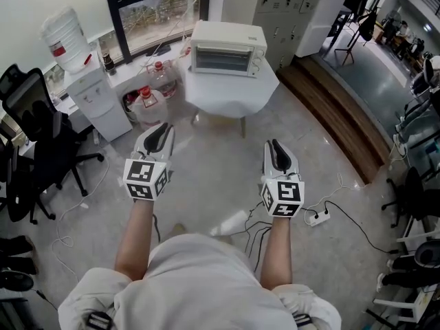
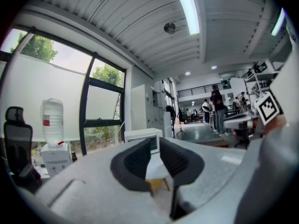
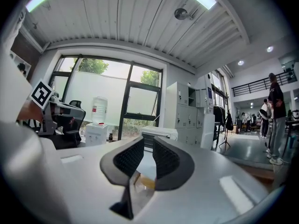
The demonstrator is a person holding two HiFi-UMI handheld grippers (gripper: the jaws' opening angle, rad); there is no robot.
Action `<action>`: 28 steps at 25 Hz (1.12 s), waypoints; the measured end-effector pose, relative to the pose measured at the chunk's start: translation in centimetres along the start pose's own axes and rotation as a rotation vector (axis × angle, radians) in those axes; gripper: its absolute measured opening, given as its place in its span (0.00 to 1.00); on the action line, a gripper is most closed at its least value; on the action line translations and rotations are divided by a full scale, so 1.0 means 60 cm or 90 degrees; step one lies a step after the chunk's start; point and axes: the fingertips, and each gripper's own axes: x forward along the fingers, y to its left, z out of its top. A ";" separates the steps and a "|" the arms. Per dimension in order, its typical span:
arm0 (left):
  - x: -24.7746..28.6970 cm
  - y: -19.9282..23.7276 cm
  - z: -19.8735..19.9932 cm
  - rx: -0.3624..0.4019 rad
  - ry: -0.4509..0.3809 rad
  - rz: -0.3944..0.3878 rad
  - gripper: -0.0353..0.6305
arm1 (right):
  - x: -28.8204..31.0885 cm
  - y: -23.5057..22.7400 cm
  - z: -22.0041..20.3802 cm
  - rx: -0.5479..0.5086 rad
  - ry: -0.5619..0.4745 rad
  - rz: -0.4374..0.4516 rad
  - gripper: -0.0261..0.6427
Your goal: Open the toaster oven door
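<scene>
Open office; toaster oven (image 1: 227,49) shut on table (image 1: 227,96). Left gripper (image 1: 162,128), right gripper (image 1: 274,146) fingers slightly apart, empty; we risk dragging the oven.

Head view steeply down; both gripper views level, toward shared toaster oven (image 1: 227,49)

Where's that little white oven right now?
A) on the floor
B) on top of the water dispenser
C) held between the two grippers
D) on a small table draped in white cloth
D: the toaster oven stands on the white-draped table, with its door shut.
</scene>
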 end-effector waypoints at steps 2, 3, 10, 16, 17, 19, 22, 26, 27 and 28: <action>0.009 -0.020 0.002 0.003 0.001 0.002 0.14 | -0.005 -0.018 -0.005 0.001 0.000 0.006 0.11; 0.014 -0.031 0.003 0.005 0.001 0.002 0.14 | -0.008 -0.028 -0.008 0.002 -0.001 0.010 0.11; 0.044 -0.105 0.002 0.006 0.009 0.011 0.14 | -0.024 -0.098 -0.031 0.007 0.000 0.032 0.11; 0.065 -0.152 0.005 0.008 0.011 0.028 0.14 | -0.030 -0.147 -0.047 0.009 0.002 0.054 0.11; 0.069 -0.157 0.004 0.008 0.013 0.029 0.14 | -0.029 -0.153 -0.048 0.009 0.001 0.056 0.11; 0.077 -0.162 0.003 0.007 0.017 0.031 0.14 | -0.025 -0.163 -0.048 0.010 0.000 0.060 0.11; 0.092 -0.165 0.002 0.010 0.016 0.034 0.14 | -0.013 -0.173 -0.049 0.009 -0.002 0.067 0.11; 0.120 -0.159 -0.005 0.012 0.021 0.030 0.14 | 0.011 -0.186 -0.052 0.006 -0.004 0.066 0.11; 0.129 -0.155 -0.008 0.010 0.022 0.028 0.14 | 0.020 -0.189 -0.053 0.006 -0.003 0.064 0.11; 0.139 -0.149 -0.011 0.009 0.022 0.028 0.14 | 0.030 -0.192 -0.054 0.005 -0.002 0.062 0.10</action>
